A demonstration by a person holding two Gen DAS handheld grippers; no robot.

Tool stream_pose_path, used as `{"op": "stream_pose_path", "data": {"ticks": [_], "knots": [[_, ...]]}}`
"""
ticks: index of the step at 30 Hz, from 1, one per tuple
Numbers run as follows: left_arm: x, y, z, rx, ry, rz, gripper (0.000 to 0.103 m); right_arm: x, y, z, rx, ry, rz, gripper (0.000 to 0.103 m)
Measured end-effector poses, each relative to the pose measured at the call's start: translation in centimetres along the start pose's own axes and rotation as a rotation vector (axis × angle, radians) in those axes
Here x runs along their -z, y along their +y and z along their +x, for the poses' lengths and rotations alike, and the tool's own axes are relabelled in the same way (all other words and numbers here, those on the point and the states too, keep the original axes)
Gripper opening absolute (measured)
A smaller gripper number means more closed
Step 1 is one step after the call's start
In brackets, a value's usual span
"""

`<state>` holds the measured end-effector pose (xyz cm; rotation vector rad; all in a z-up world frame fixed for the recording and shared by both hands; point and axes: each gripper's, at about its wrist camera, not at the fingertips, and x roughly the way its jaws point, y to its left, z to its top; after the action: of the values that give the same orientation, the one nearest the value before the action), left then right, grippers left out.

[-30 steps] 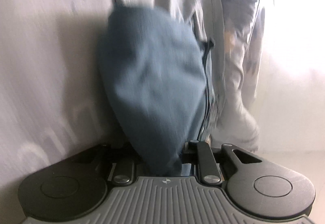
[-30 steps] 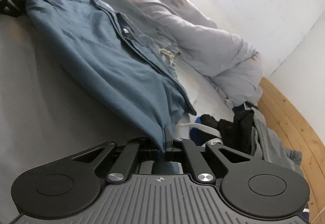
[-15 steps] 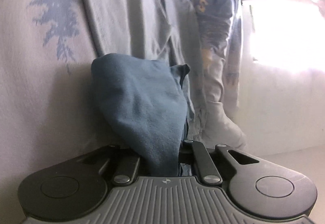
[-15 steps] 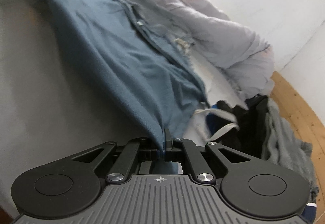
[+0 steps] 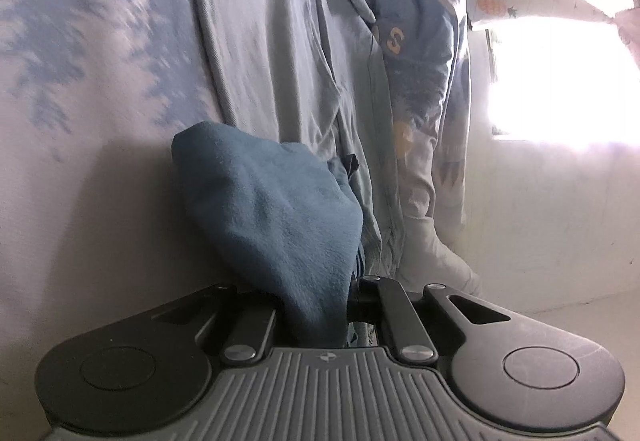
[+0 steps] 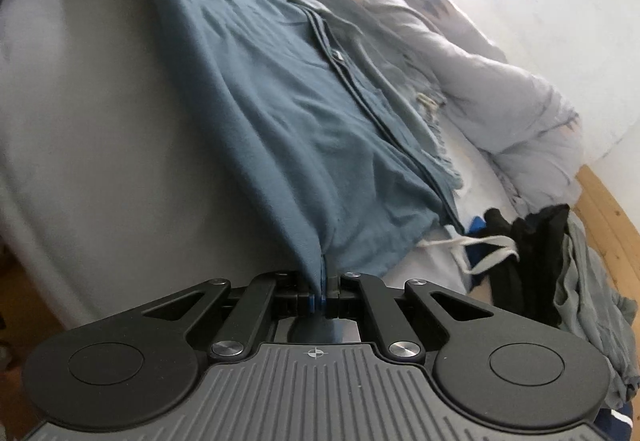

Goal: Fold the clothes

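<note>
Both grippers, left (image 5: 316, 293) and right (image 6: 322, 281), clamp the blue garment (image 6: 280, 97); bedding (image 5: 404, 1) shows an "S".

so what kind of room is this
Most likely a bedroom. The blue garment is stretched over a bed, with a rumpled duvet beside it, a bright window behind, and more clothes heaped near the edge.

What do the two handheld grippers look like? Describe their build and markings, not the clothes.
Both match. The right gripper has a grey ribbed body with a small crosshair mark, flanked by two rounded black housings with circular recesses; black linkage bars with silver screws run to the fingers, whose pads are blue. The left gripper is built alike; its pads are hidden by cloth. No cables show.
</note>
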<state>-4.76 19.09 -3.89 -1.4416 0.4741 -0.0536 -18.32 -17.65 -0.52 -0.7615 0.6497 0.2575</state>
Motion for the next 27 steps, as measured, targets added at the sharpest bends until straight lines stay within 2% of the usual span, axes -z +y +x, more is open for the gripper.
{"op": "stream_pose_path", "data": {"ticks": [14, 20, 25, 27], "knots": [[-1.4, 1.7, -7.6, -0.018, -0.068, -0.008, 0.011, -1.9, 4.9, -5.5, -0.171, -0.014, -0.125, 0.003], [-2.2, 3.1, -7.8, -0.122, -0.058, -0.017, 0.011, -2.8, 6.8, -6.3, -0.196, 0.019, -0.176, 0.006], [-2.7, 3.3, -7.5, -0.156, -0.046, -0.005, 0.011, -3.3, 7.7, -7.6, -0.265, 0.048, -0.173, 0.021], [-2.8, 3.3, -7.4, -0.159, -0.042, 0.003, 0.011, -3.5, 8.2, -8.4, -0.324, 0.058, -0.179, 0.021]]}}
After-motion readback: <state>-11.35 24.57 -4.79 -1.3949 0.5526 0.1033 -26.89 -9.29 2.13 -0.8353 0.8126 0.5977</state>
